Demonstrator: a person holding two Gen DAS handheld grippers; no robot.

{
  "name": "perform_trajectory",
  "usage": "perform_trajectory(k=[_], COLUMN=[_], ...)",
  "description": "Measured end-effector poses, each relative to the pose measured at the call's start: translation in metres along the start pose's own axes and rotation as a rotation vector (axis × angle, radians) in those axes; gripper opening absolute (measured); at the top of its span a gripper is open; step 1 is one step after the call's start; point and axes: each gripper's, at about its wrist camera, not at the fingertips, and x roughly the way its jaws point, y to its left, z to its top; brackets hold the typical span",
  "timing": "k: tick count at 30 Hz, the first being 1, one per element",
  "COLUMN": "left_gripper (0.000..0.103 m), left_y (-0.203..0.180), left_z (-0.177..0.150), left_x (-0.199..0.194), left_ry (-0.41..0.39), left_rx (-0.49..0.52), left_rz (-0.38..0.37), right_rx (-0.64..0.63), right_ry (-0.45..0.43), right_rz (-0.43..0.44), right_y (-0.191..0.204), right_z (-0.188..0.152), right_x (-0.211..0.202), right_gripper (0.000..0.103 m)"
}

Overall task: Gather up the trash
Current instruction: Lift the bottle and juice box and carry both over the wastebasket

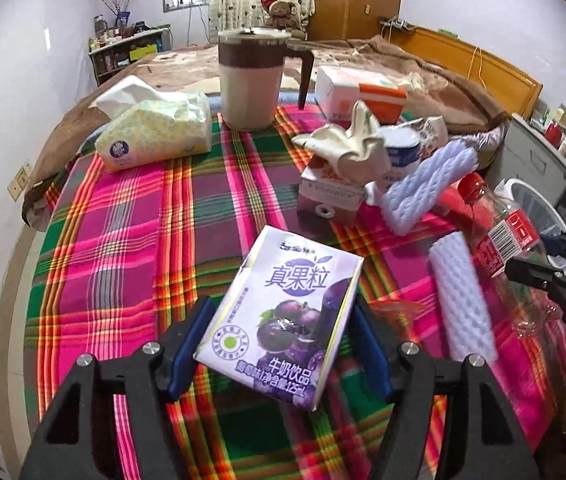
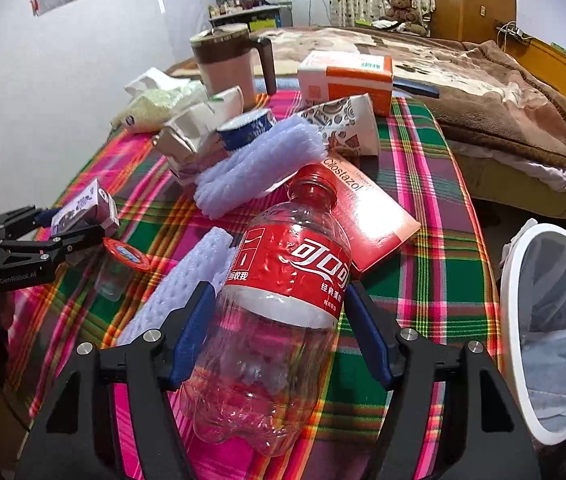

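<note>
Evidently both tools are already loaded. The left gripper [image 1: 283, 344] has its blue pads pressed on the two narrow sides of a small purple milk-drink carton [image 1: 283, 320], the carton's long axis running away from the wrist and its far end tilted up clear of the plaid tablecloth [image 1: 131, 216]. The right gripper [image 2: 279, 340] clamps the clear lower body of an empty red-labelled cola bottle [image 2: 283, 300], neck pointing away from the hand toward the heap of litter; the bottle appears lifted off the cloth.

What the coming move turns on is the white-rimmed bin [image 2: 543, 320]. Taking that bin as the landmark: it stands off the table edge, just beside the right gripper and on its outer side, its mouth tipped toward the table. The bottle is near it. The carton is well apart from it, with the bottle, two white foam sleeves and a red medicine box [image 2: 371, 216] in between (so the left hand would have to cross over all that). My judgement is that the right hand drops first, swinging the bottle outward over the rim.
</note>
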Motion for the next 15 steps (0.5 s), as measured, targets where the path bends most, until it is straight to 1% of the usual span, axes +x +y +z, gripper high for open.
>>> perform_trajectory(k=[3,8,12,15], left_gripper=[0.070,0.070,0.070,0.070], left_y=[-0.014,-0.043,-0.071,-0.091], left_z=[0.003,0.010,0.017,0.023], left_x=[-0.011,-0.026,-0.030,-0.032], left_ry=[-0.019,-0.062,-0.080,-0.100], left_rx=[0.022,0.041,0.064,0.067], left_rz=[0.006,-0.011,-0.025,-0.064], right_rx=[0.011,0.049,0.065,0.081], right_ry=[-0.019,-0.063,-0.097,-0.126], right_rz=[-0.002,-0.003,-0.030,-0.056], right_y=[-0.006,-0.021,-0.036,-0.050], right_z=[-0.002,-0.004,-0.006,-0.009], right_x=[-0.009,-0.027,-0.044,-0.058], right_gripper=[0.068,0.068,0.068,0.068])
